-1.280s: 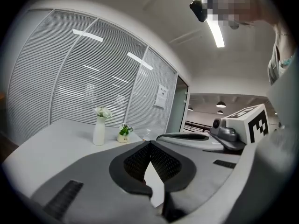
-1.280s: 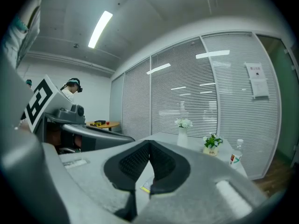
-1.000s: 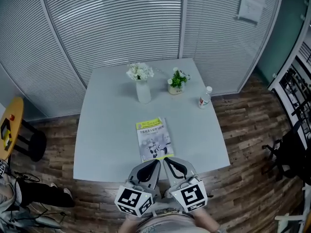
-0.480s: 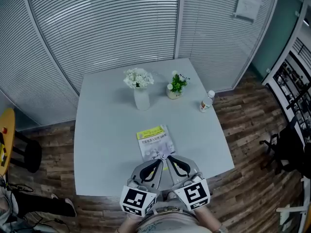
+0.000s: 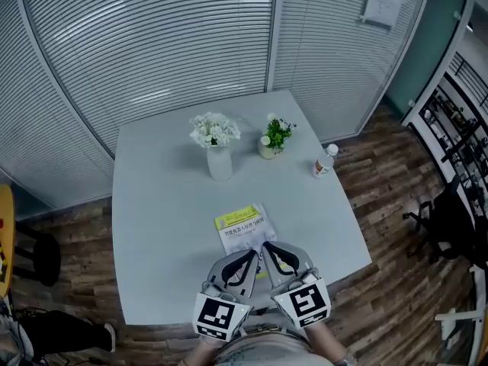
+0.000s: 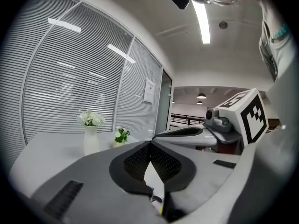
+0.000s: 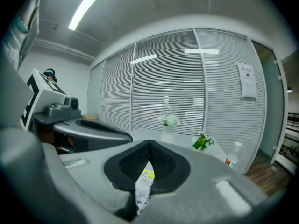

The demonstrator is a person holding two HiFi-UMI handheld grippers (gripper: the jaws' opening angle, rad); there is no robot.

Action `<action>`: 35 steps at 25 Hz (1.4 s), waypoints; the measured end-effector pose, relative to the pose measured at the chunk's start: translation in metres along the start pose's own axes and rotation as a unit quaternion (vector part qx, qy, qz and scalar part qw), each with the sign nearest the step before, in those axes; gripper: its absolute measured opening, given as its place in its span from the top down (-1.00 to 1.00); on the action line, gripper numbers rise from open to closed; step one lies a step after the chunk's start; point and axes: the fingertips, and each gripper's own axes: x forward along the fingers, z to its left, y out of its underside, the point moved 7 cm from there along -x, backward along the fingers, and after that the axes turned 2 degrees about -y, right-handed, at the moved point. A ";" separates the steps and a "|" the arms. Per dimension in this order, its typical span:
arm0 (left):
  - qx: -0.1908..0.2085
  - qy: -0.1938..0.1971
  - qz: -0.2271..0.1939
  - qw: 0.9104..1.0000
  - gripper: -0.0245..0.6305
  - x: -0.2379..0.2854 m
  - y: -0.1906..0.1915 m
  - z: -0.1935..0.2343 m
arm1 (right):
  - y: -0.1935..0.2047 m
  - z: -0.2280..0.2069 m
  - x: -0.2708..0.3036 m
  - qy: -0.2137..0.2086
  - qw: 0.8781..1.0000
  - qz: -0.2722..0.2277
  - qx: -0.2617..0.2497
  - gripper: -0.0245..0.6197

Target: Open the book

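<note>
A closed book (image 5: 242, 228) with a yellow-and-white cover lies flat on the light grey table (image 5: 160, 227), near its front edge. My left gripper (image 5: 250, 252) and right gripper (image 5: 266, 245) hover side by side over the book's near end, both shut and holding nothing. In the left gripper view the left gripper (image 6: 150, 144) has its jaws meeting at the tips, and a strip of the book (image 6: 150, 174) shows below them. The right gripper (image 7: 149, 143) looks the same in its own view, with the book's cover (image 7: 144, 180) beneath it.
A white vase of white flowers (image 5: 217, 149) and a small potted plant (image 5: 271, 137) stand at the table's far middle. A plastic bottle (image 5: 323, 162) stands near the right edge. Slatted glass walls rise behind the table, and wooden floor surrounds it.
Both grippers have moved forward together, from the book's near edge to over its near end. The book has not moved and both stay shut.
</note>
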 end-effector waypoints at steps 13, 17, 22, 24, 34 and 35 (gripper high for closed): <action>-0.005 0.020 0.015 1.000 0.93 -0.001 0.013 0.037 | 0.007 0.016 0.033 0.010 1.000 0.021 0.018 0.92; 0.022 0.010 0.017 1.000 0.93 0.000 0.012 0.036 | 0.008 0.013 0.034 0.005 1.000 0.020 0.016 0.92; 0.016 -0.021 0.014 1.000 0.93 0.003 0.009 0.034 | 0.010 0.003 0.035 -0.020 1.000 0.014 0.005 0.92; 0.012 -0.036 0.014 0.999 0.93 0.006 0.009 0.030 | 0.010 -0.002 0.034 -0.033 0.999 0.009 0.001 0.92; 0.004 -0.082 0.009 0.997 0.93 0.038 -0.007 -0.004 | 0.001 -0.051 0.013 -0.069 0.997 0.009 -0.010 0.92; 0.005 -0.083 0.012 0.996 0.93 0.041 -0.008 -0.008 | 0.004 -0.058 0.012 -0.068 0.998 0.008 -0.013 0.92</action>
